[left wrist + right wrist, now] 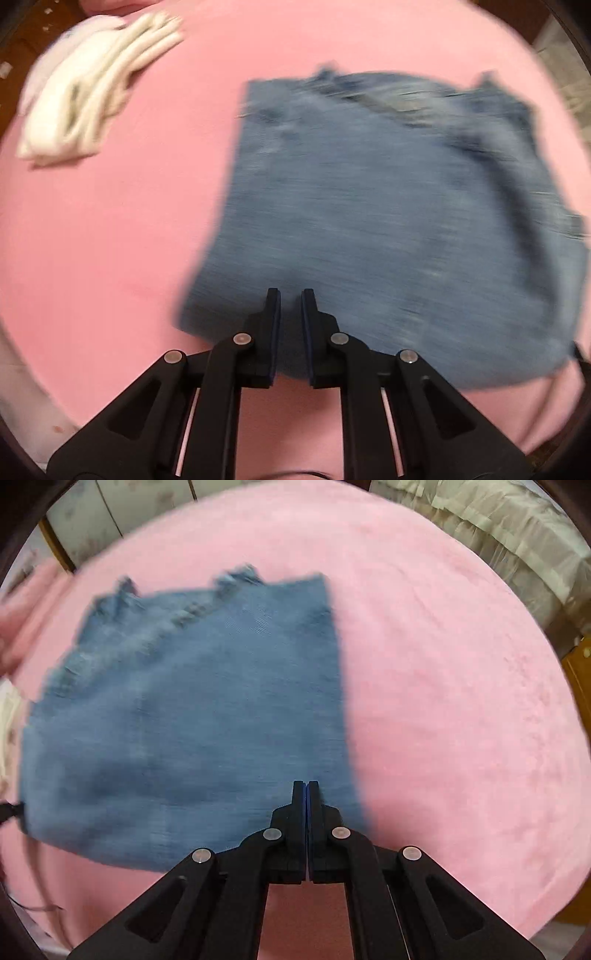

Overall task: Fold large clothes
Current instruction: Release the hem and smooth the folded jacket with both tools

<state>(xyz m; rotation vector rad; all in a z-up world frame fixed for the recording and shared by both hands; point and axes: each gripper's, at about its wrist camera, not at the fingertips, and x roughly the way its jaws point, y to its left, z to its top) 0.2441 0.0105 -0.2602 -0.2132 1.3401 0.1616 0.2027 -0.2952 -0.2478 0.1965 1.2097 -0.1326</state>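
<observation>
Blue jeans [388,206] lie folded into a rough square on the pink bed cover [110,240], their frayed hems at the far edge. My left gripper [291,299] sits at the jeans' near edge, left of its middle. Its jaws stand nearly together, and denim fills the narrow gap between the pads. In the right wrist view the same jeans [184,720] spread to the left. My right gripper [306,788] is over their near right corner, its pads pressed flat together with nothing between them. Both views are blurred by motion.
A folded white garment [88,96] lies on the cover at the far left. Cream ruffled bedding [517,535] borders the cover at the far right, with a wooden edge [580,672] beside it. A pale floral panel [110,513] stands behind the bed.
</observation>
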